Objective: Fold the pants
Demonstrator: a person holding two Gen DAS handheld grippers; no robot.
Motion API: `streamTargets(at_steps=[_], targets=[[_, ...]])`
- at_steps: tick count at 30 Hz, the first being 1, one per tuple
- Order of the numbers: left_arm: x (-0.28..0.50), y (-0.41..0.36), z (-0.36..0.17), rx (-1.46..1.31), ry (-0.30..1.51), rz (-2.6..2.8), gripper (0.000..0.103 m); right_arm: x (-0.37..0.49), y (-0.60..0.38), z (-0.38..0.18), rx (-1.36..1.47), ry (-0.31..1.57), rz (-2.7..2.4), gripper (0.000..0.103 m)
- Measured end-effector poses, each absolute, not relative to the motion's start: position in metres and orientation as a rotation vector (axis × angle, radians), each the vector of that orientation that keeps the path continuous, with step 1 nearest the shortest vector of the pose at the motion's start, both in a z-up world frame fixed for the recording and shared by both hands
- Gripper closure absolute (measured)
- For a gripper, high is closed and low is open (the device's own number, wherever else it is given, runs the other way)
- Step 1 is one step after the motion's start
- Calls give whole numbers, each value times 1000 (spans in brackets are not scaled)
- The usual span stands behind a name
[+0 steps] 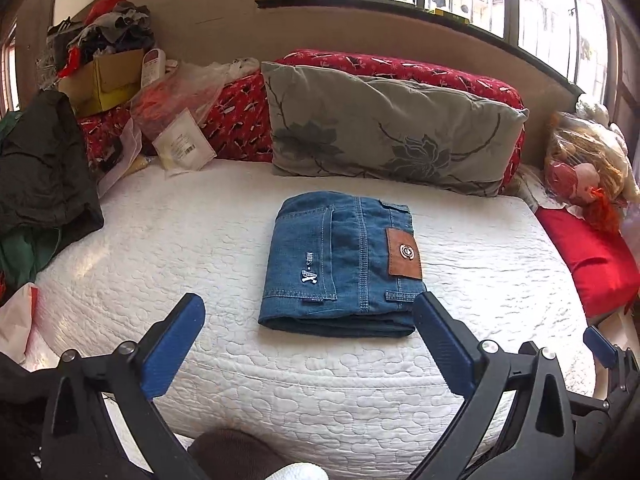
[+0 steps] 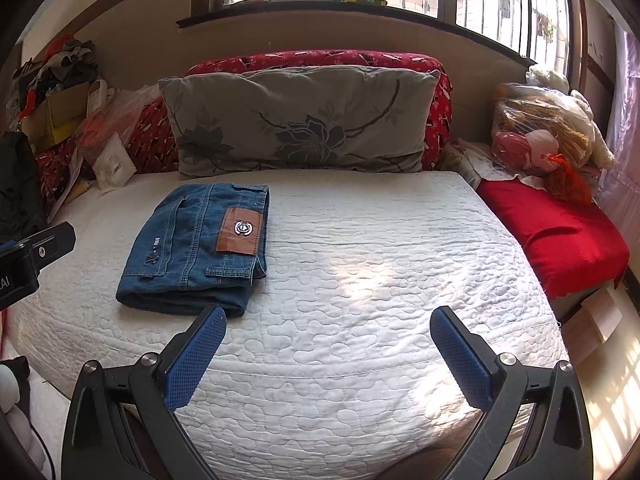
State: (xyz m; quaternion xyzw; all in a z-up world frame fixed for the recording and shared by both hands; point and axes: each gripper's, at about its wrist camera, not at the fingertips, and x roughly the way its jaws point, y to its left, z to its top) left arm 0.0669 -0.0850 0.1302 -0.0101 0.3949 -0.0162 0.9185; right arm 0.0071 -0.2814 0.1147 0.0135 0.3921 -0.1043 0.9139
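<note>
**Folded jeans at rest on the bed**

White quilted mattress [image 2: 360,280] bearing the blue denim pants [image 1: 340,264], folded into a compact rectangle near its middle, before the grey floral pillow [image 1: 384,128]. Long axis runs toward the pillow; waistband with brown leather patch [image 1: 404,254] faces right. Denim likely soft yet heavy: best gripped at the thick folded edge. Left tool [image 1: 308,334] and right tool [image 2: 328,344] spread, empty.
</note>
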Motion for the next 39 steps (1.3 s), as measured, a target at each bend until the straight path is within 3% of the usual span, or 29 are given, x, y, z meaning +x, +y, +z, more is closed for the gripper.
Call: streamTargets(at_steps=[18, 39], targets=[[69, -95, 91, 29, 915, -12, 0, 22, -286, 99, 41, 848, -192, 0], [73, -96, 86, 31, 972, -70, 0, 22, -284, 98, 40, 860, -180, 0]])
